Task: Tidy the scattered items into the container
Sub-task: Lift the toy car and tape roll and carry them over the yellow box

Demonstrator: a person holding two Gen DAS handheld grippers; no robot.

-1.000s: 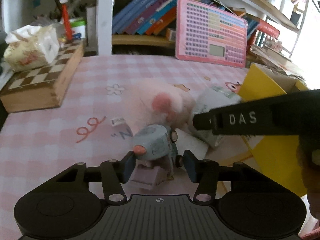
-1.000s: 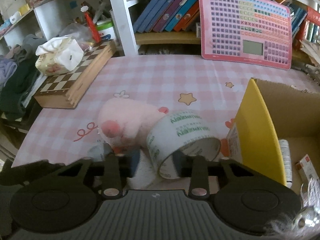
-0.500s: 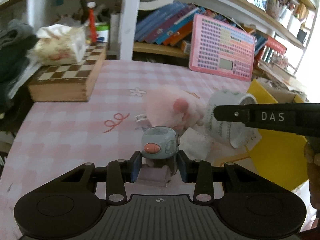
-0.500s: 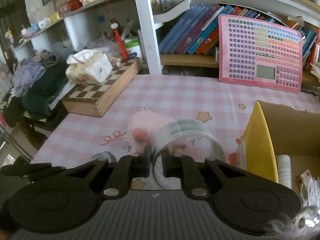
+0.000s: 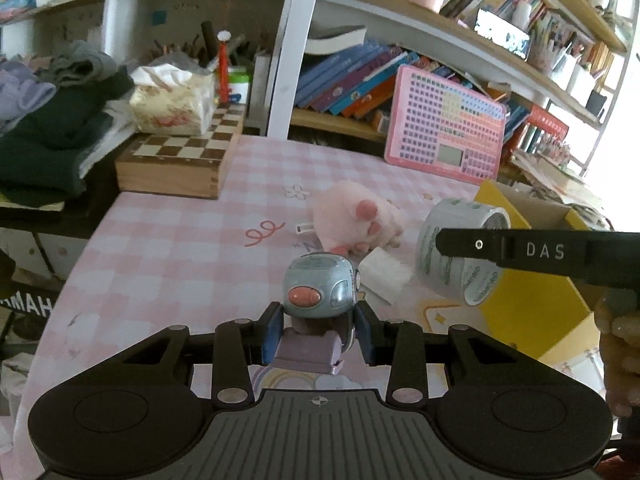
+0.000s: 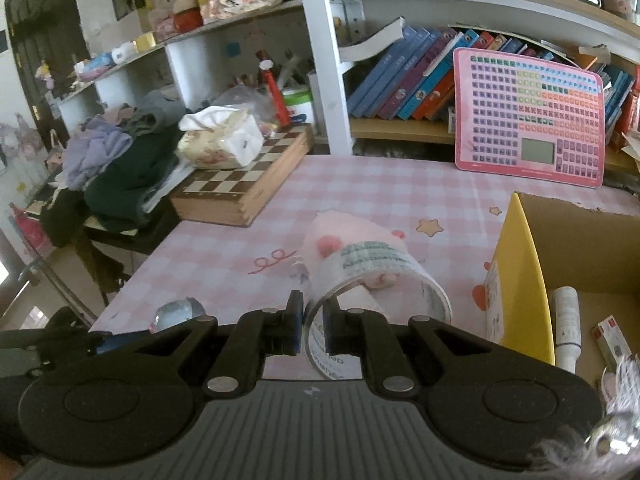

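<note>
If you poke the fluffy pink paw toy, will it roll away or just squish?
Probably just squish. The pink paw toy looks plush and fuzzy, so it would likely give under a push and not roll. It lies low and wide on the checked tablecloth, so tipping seems unlikely. It is probably light, so a hard poke might slide it.

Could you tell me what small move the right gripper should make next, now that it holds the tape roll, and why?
Probably carry it rightward over the cardboard box. The right gripper is pinched on the wall of the tape roll, which is lifted off the table, while the box stands open just beside it with a tube already inside.
</note>
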